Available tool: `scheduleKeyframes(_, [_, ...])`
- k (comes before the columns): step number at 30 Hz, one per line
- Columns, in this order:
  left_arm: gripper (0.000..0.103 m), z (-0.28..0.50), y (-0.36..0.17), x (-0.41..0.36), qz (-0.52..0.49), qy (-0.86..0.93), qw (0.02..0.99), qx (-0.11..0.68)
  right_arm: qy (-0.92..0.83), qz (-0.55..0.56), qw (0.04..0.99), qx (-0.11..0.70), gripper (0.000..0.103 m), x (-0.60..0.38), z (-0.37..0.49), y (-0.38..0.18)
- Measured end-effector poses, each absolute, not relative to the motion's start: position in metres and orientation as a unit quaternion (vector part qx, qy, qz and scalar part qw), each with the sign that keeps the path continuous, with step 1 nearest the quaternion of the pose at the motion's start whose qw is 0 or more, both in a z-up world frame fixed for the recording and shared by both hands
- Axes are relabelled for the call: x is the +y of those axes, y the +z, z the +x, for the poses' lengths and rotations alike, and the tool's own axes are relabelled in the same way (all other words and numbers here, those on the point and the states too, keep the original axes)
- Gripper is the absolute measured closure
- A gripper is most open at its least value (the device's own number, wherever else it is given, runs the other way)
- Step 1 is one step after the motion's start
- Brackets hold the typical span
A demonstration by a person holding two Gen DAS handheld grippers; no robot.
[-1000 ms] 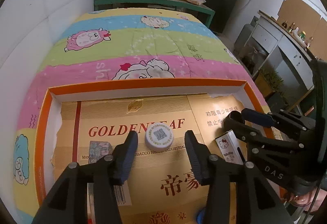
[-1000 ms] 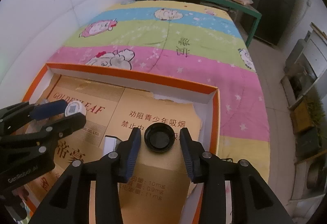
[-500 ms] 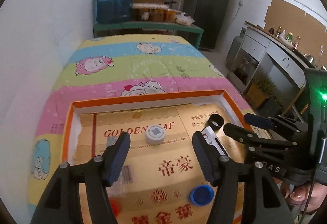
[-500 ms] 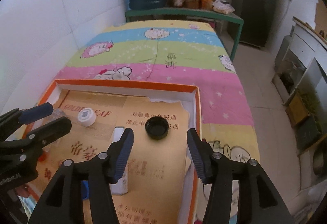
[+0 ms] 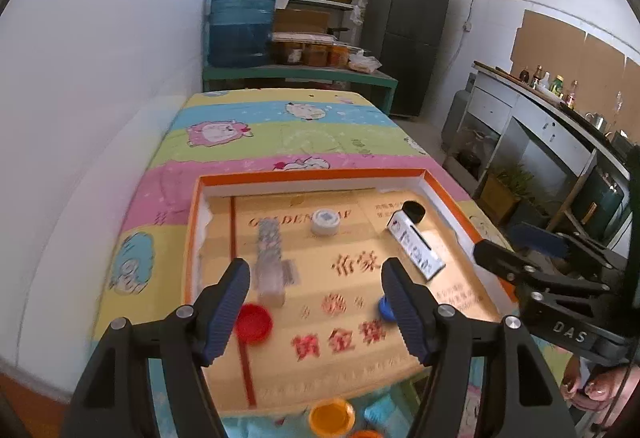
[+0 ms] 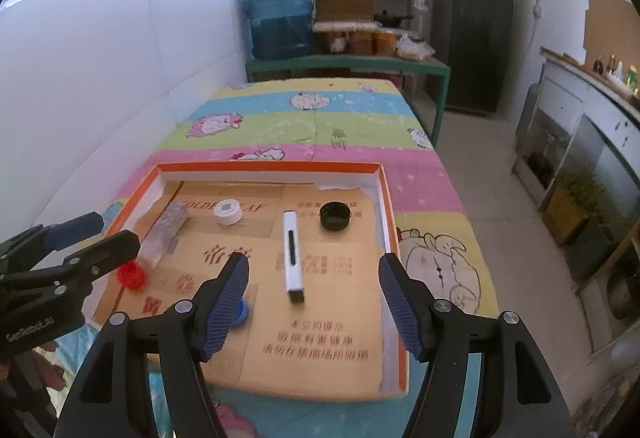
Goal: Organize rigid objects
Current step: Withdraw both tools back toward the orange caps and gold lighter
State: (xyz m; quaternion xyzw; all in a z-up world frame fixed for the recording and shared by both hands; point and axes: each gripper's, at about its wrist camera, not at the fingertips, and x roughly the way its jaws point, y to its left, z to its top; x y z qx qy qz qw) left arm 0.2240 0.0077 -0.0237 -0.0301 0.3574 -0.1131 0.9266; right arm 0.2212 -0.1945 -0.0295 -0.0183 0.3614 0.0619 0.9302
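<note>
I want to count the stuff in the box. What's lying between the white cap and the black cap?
The long white box, its far end between the white cap and the black cap. The right wrist view shows it best.

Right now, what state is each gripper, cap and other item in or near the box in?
Left gripper: jaws opening, nothing between them.
Right gripper: jaws opening, nothing between them.
Box: lidless, cardboard lining its floor.
White cap: flat, top up.
Black cap: hollow side up.
Red cap: hollow side up.
Blue cap: flat, partly hidden.
White stick: lying flat.
Clear packet: lying flat.
Orange cap: outside the box.
</note>
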Motion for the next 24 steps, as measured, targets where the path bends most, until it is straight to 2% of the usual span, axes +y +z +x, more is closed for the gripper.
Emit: scheduleKeyframes(24, [0.035,0.109,-0.01,0.031,-0.026,-0.051,0.94,0.337,0.071,0.009,0.934,0.351,0.034,-0.168,0.096,-0.021])
